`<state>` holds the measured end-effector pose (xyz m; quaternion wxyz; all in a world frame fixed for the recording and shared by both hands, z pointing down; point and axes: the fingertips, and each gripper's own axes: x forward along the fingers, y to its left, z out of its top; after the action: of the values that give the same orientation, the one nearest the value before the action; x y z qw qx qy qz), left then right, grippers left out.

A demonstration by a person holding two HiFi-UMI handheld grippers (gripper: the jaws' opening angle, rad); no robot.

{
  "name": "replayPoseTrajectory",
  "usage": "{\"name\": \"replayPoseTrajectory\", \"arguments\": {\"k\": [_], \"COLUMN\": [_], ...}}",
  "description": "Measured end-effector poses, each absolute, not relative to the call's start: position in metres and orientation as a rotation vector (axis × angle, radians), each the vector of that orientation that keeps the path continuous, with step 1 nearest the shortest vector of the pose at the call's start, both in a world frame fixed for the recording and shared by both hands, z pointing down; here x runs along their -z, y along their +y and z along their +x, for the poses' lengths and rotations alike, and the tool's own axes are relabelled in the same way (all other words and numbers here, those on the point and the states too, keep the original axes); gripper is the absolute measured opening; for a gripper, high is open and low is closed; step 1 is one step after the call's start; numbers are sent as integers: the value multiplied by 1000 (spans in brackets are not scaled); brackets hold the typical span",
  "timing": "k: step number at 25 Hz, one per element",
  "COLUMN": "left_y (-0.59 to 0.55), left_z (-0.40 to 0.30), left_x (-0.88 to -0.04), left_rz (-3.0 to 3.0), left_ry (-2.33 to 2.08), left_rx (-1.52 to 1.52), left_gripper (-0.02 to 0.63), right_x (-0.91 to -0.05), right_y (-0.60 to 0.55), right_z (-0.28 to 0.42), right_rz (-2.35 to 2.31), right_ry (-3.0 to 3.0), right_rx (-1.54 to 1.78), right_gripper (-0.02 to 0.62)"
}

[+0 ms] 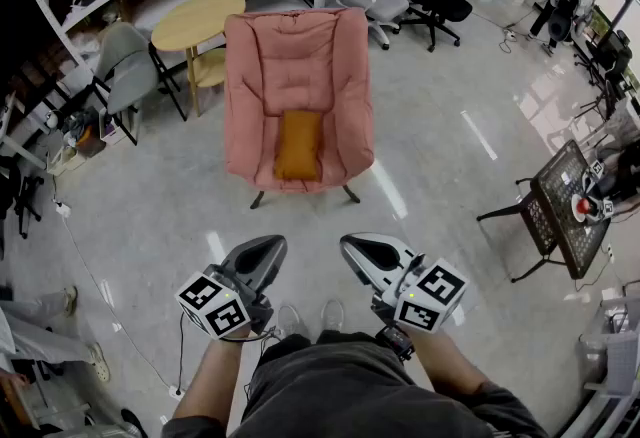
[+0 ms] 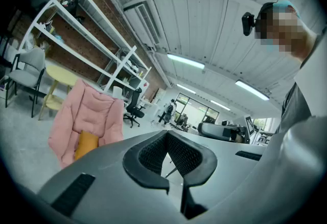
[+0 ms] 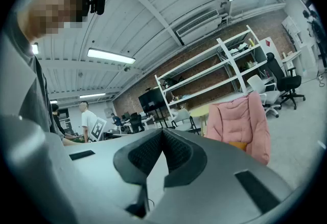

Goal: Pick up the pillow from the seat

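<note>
Workshop floor (image 1: pixel 440 166) separated the pink armchair (image 1: pixel 298 66) from the left claw (image 1: pixel 268 246) and right claw (image 1: pixel 352 246). The orange pillow (image 1: pixel 298 144) lay untouched on its seat. Both claws were closed and empty. Approach, grasp and lift were all outstanding.

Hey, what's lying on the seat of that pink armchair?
One orange pillow lies on the seat of the pink armchair, and nothing else shows there. The part of the seat beneath the pillow is covered and cannot be seen.
</note>
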<state>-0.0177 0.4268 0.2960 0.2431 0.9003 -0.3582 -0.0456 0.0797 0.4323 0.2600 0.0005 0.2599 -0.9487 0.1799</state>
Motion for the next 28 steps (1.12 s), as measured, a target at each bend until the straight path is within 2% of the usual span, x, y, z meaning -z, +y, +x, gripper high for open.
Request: {"name": "replayPoseTrajectory", "arguments": {"k": [17, 28], "left_y": [405, 384], "left_z": [-10, -8], "left_x": [-300, -311], "left_rz": [2453, 2400], "left_ry": [-1005, -1076], "left_rx": [98, 80], "left_gripper": [9, 9], "right_x": [-263, -281], "right_y": [412, 385], "right_z": [88, 128], "right_rz": [762, 800], "right_ry": [-2993, -2978], "right_rx": [-581, -686], "right_gripper": [12, 12]}}
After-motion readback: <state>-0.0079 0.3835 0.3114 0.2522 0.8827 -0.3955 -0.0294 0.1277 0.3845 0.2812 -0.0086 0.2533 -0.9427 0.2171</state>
